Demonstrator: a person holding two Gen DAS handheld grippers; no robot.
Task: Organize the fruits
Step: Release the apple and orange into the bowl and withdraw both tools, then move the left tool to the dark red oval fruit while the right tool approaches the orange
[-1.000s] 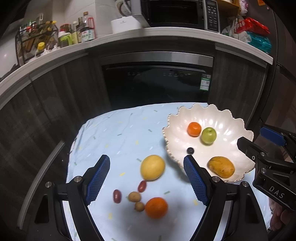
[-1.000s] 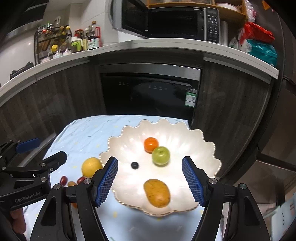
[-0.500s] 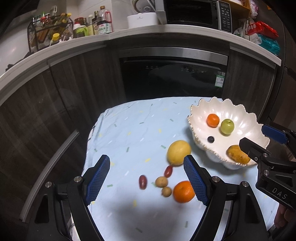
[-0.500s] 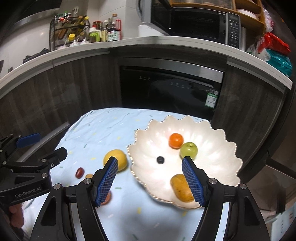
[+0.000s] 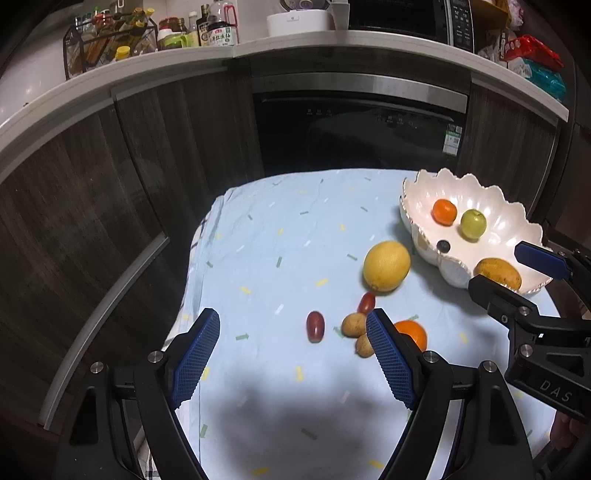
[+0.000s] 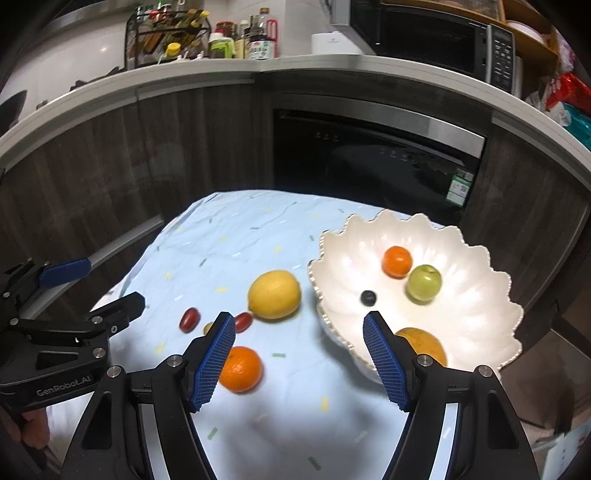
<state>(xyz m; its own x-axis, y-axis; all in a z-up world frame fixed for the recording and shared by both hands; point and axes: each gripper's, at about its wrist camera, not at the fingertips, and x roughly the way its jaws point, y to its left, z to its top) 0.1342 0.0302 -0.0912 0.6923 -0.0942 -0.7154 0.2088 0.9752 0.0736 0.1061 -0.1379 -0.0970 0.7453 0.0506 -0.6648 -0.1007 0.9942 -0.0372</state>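
A white scalloped bowl on the pale blue cloth holds a small orange, a green apple, a dark berry and a yellow-brown fruit. Loose on the cloth lie a yellow lemon, an orange, two red oval fruits and two small tan fruits. My left gripper hangs open above the cloth, left of the loose fruit. My right gripper is open too, above the bowl's left rim.
The blue cloth covers a small table with drop-offs at the left and far sides. Dark cabinets and an oven stand behind. The counter above carries bottles and a microwave.
Both grippers have shifted left over the table, so the bowl and fruit slid to the right in both views. Neither pair of jaws has changed its opening, and no fruit has moved.
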